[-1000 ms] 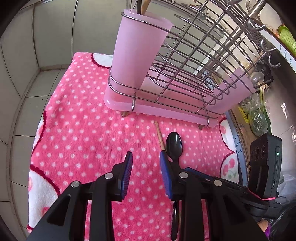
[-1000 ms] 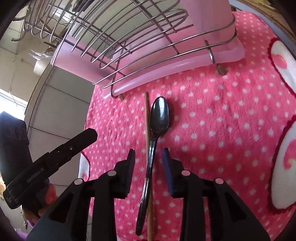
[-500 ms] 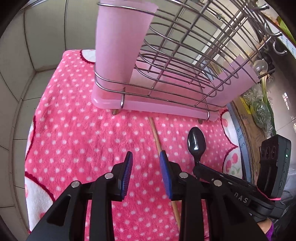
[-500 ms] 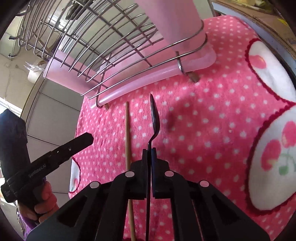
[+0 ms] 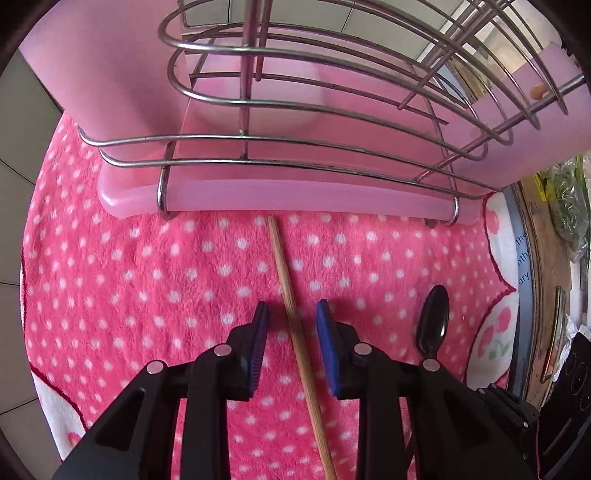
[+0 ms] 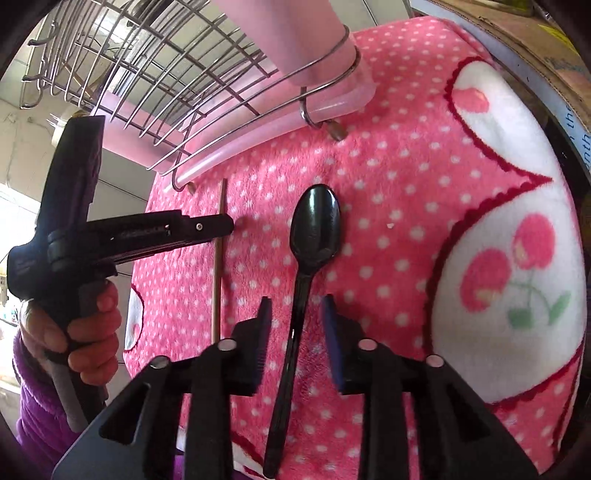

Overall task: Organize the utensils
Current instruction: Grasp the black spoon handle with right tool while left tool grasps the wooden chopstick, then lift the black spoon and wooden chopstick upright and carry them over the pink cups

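A wooden chopstick (image 5: pixel 291 314) lies on the pink dotted cloth (image 5: pixel 147 280), pointing at the dish rack (image 5: pixel 280 166). My left gripper (image 5: pixel 291 314) is open, low over the cloth, its jaws on either side of the chopstick. A black plastic spoon (image 6: pixel 310 251) lies on the cloth to the right of the chopstick (image 6: pixel 218 266). My right gripper (image 6: pixel 295 314) is open with the spoon handle between its jaws. The spoon bowl also shows in the left wrist view (image 5: pixel 432 321). The left gripper (image 6: pixel 218 225) shows from the side in the right wrist view.
The wire rack sits on a pink tray (image 5: pixel 295 197) with a pink cup holder (image 5: pixel 92 74) at its left end and another (image 6: pixel 288 33) at its right end. A cardboard box (image 5: pixel 535 258) borders the cloth on the right.
My left gripper moved forward and down to straddle the chopstick. My right gripper, shut on the spoon handle half a second ago, has opened, and the spoon lies flat on the cloth again.
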`<state>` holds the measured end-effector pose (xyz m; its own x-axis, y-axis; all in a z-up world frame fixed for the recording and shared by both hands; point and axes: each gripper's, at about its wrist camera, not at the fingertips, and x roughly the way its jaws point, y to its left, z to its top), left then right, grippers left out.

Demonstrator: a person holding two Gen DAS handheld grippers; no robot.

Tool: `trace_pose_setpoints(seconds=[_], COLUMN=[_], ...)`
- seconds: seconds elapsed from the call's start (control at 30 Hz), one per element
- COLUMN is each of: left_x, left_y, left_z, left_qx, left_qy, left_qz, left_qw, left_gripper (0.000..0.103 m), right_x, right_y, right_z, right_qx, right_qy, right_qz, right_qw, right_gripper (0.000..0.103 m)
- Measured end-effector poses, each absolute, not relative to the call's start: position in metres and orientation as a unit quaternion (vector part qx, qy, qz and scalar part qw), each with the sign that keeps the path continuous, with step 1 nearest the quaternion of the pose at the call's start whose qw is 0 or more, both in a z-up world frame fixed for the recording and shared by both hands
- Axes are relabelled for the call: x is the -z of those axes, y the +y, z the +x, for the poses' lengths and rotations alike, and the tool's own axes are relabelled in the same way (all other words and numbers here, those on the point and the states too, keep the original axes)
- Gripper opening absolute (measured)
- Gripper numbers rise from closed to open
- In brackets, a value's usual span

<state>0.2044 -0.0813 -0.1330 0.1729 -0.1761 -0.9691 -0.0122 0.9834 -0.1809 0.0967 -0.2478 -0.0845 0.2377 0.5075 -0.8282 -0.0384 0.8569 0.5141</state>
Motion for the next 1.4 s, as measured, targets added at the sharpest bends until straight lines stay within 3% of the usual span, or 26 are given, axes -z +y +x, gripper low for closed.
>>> trace_pose_setpoints(seconds=[0.13, 0.27, 0.7, 0.77, 0.8, 0.9, 1.4], left_x=[0.135, 0.135, 0.102, 0.098, 0.095, 0.086, 0.013], left_y=[-0.096, -0.109, -0.073, -0.064, -0.06, -0.048, 0.006], left_z=[0.211, 0.212, 0.194, 0.192, 0.191, 0.181, 0.126], left_qx=[0.037, 0.043, 0.09, 0.092, 0.094, 0.099, 0.103], left_qy=[0.639, 0.63, 0.599, 0.593, 0.589, 0.578, 0.452], left_qz=[-0.033, -0.019, -0.082, -0.089, -0.092, -0.101, -0.146], left_qw=[0.768, 0.775, 0.792, 0.795, 0.797, 0.804, 0.874], left_gripper=[0.011, 0.006, 0.005, 0.005, 0.005, 0.005, 0.005], right_x=[0.072, 0.063, 0.081, 0.08, 0.082, 0.079, -0.011], right_y=[-0.269, -0.283, -0.253, -0.248, -0.241, -0.243, -0.245], right_z=[0.098, 0.112, 0.157, 0.157, 0.157, 0.154, 0.086], right_qx=[-0.165, -0.151, -0.148, -0.148, -0.153, -0.156, -0.132], right_qy=[0.577, 0.566, 0.579, 0.576, 0.575, 0.567, 0.395], right_qz=[0.195, 0.192, 0.128, 0.114, 0.11, 0.119, 0.071], right_qw=[0.776, 0.788, 0.791, 0.796, 0.796, 0.8, 0.906], right_gripper=[0.031, 0.031, 0.031, 0.02, 0.008, 0.004, 0.002])
